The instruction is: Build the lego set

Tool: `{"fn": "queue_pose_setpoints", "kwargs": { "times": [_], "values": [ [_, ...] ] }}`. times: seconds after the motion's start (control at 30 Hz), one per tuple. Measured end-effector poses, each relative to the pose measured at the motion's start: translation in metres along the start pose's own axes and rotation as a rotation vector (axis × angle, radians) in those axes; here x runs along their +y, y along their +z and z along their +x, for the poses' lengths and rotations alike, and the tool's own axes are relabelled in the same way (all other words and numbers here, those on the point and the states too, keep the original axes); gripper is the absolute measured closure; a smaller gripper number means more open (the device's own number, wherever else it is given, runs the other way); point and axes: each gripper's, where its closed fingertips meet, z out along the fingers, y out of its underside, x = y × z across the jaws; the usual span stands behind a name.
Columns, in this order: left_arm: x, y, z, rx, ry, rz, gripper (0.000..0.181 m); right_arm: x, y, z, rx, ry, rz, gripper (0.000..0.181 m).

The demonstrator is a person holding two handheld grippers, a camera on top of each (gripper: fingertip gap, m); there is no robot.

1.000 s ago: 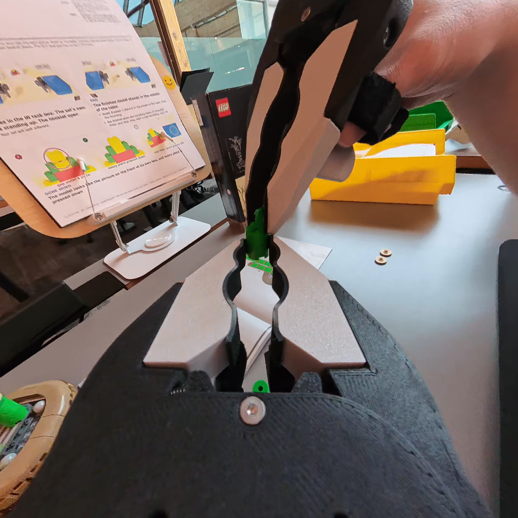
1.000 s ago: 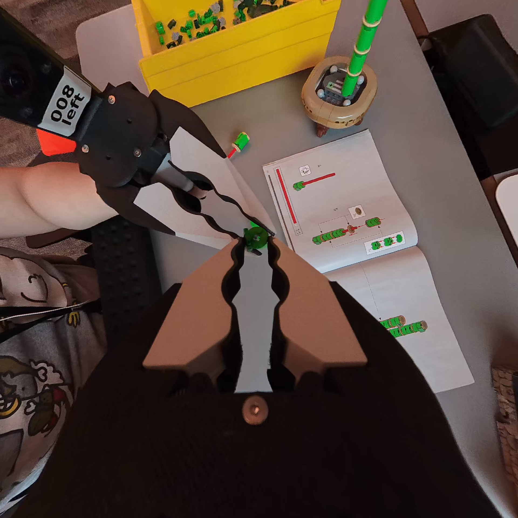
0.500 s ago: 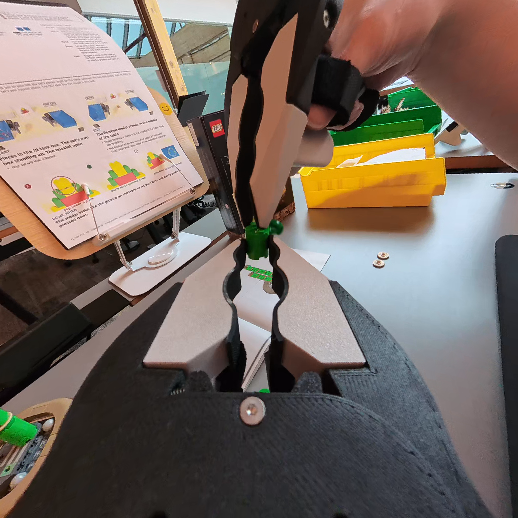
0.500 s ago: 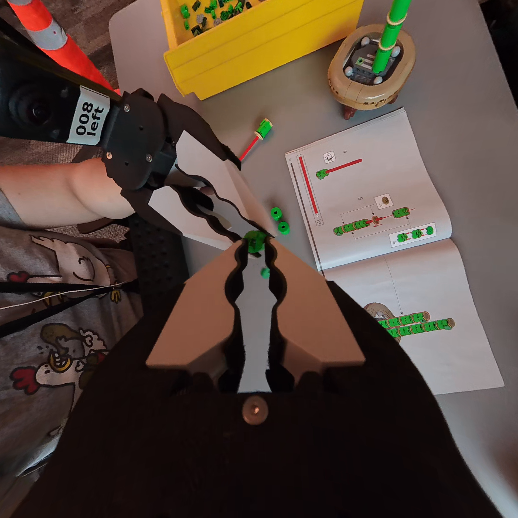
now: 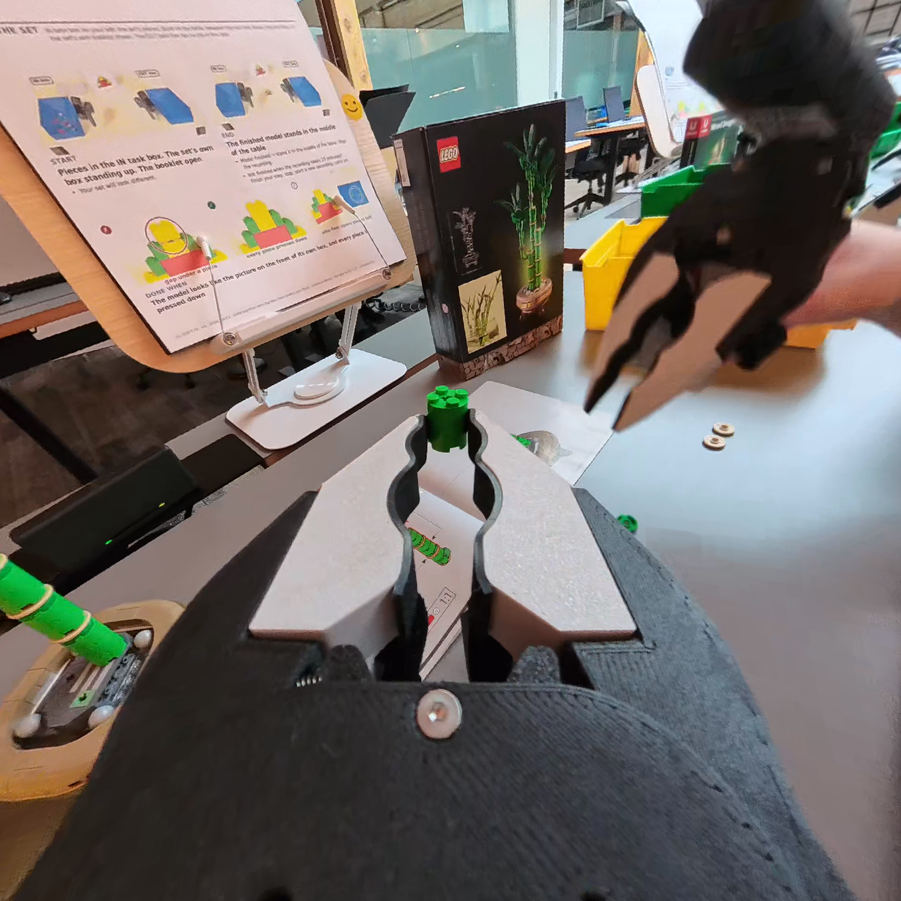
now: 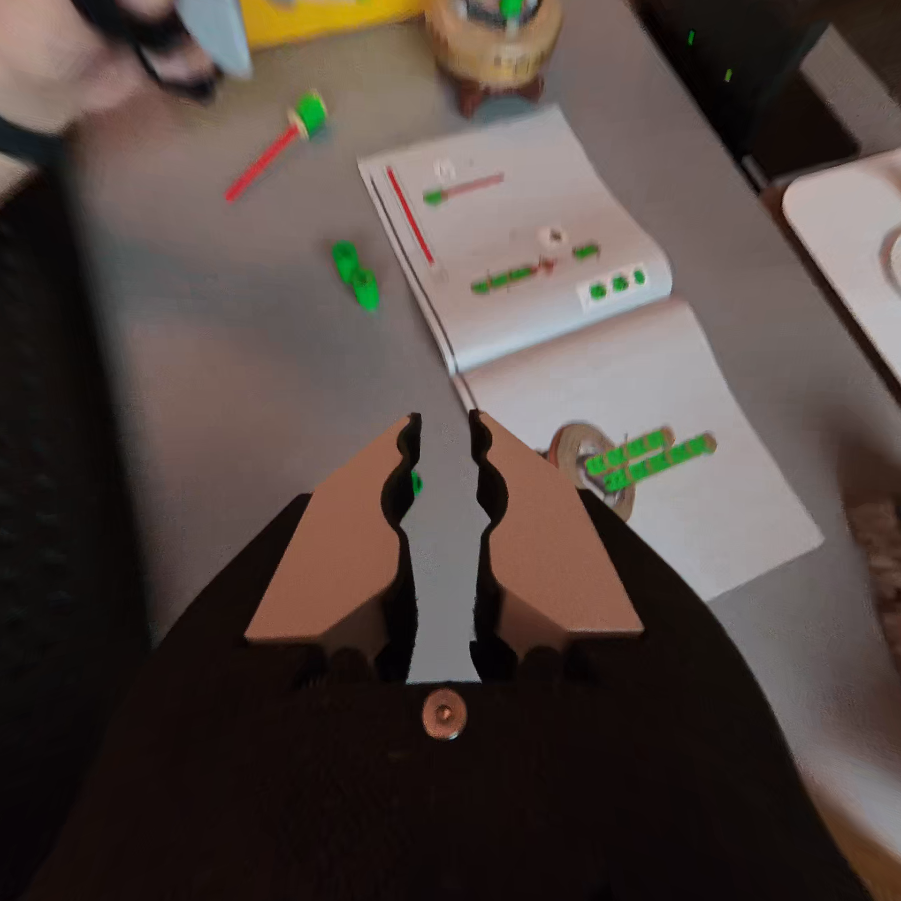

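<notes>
My left gripper point(image 5: 446, 421) is shut on a green round brick point(image 5: 447, 425), studs up, held above the open instruction booklet point(image 5: 531, 414). My right gripper point(image 6: 443, 419) is open and empty above the grey table, at the booklet's point(image 6: 536, 292) left edge; it shows blurred in the left wrist view point(image 5: 607, 414), apart from the brick. Two green round bricks point(image 6: 356, 273) and a red axle with a green piece point(image 6: 273, 151) lie on the table. A small green piece point(image 6: 417, 482) lies by the right gripper's left finger. The tan pot with a green stalk point(image 5: 63, 682) stands at lower left.
A document stand point(image 5: 195, 161) and the set's black box point(image 5: 487, 234) stand at the table's far edge. A yellow bin point(image 5: 614, 273) is behind the right gripper. Two tan round plates point(image 5: 716, 435) and a small green piece point(image 5: 626, 522) lie on the table. A black mat point(image 6: 48, 439) lies left. The tips of one gripper are about 15 cm away from the tips of the other.
The two grippers were tip to tip on the green piece. The right gripper has let go and swung away to the right; the left keeps the green brick and has tilted lower.
</notes>
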Motion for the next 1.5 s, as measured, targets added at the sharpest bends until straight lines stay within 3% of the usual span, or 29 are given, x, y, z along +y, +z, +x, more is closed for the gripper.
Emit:
{"fn": "queue_pose_setpoints", "kwargs": {
  "times": [0.07,0.17,0.47,0.63,0.73,0.9,0.97,1.13,1.5],
  "values": [
    [0.0,0.0,0.0,0.002,-0.004,0.0,0.167,0.034,0.007,-0.006,0.0,0.0,-0.029,0.161],
    [0.002,0.002,0.003,0.011,-0.003,-0.008,0.167,0.059,0.019,-0.018,-0.031,0.042,-0.018,0.16],
    [0.014,0.012,0.017,0.044,0.053,-0.065,0.167,0.074,0.047,-0.019,-0.102,0.042,-0.094,0.156],
    [0.013,0.012,0.018,0.051,0.056,-0.067,0.167,0.074,0.05,-0.021,-0.125,0.081,-0.096,0.169],
    [0.013,0.011,0.017,0.047,0.055,-0.065,0.167,0.072,0.044,-0.021,-0.069,-0.031,-0.131,0.181],
    [0.008,0.006,0.008,0.03,0.031,-0.042,0.167,0.08,0.018,-0.012,0.112,-0.508,-0.354,0.181],
    [0.006,0.003,0.005,0.027,0.019,-0.038,0.167,0.083,0.018,-0.011,0.092,-0.46,-0.392,0.176],
    [-0.001,-0.002,0.003,0.019,0.019,-0.009,0.167,0.063,0.035,-0.03,-0.075,-0.153,-0.188,0.155],
    [-0.001,-0.002,0.004,0.027,0.021,-0.012,0.167,0.078,0.047,-0.033,-0.12,-0.027,-0.198,0.17]
  ]
}}
